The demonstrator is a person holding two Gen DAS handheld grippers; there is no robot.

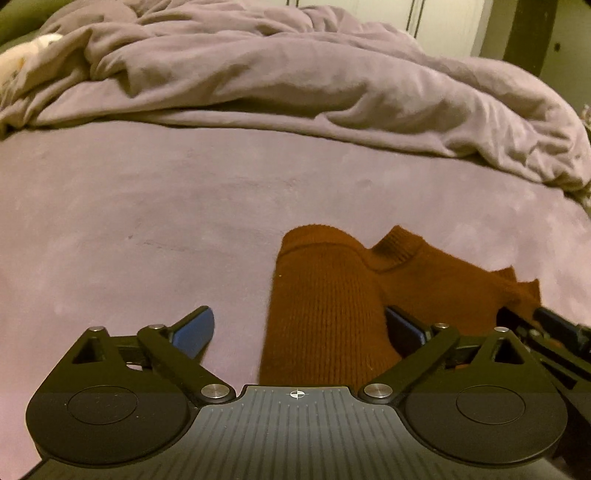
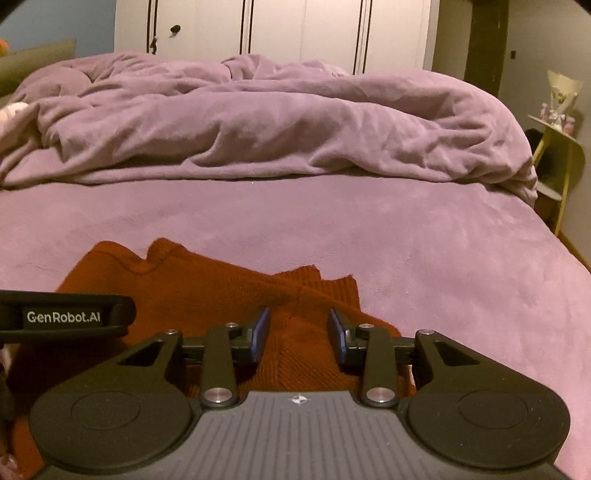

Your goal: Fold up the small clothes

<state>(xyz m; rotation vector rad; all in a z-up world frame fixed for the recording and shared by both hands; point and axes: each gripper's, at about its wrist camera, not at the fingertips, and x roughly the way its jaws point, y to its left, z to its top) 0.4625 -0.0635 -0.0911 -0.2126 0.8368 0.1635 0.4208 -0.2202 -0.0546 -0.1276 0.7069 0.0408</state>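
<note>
A rust-orange knit sweater (image 1: 332,295) lies partly folded on the purple bed cover (image 1: 129,221), its collar (image 1: 399,247) pointing away from me. My left gripper (image 1: 299,317) hovers over the sweater's left folded edge with its blue pads far apart; nothing is pinched between them. In the right wrist view the sweater (image 2: 207,288) spreads under my right gripper (image 2: 299,321), whose pads stand a narrow gap apart with a raised fold of knit filling that gap. The right gripper's black fingers (image 1: 554,325) reach the sweater's right corner in the left wrist view.
A crumpled purple duvet (image 2: 277,129) is heaped across the far half of the bed. White wardrobe doors (image 2: 295,33) stand behind it. A small yellow-green side table (image 2: 557,147) with trinkets is at the right of the bed. A pale pillow (image 1: 26,59) shows far left.
</note>
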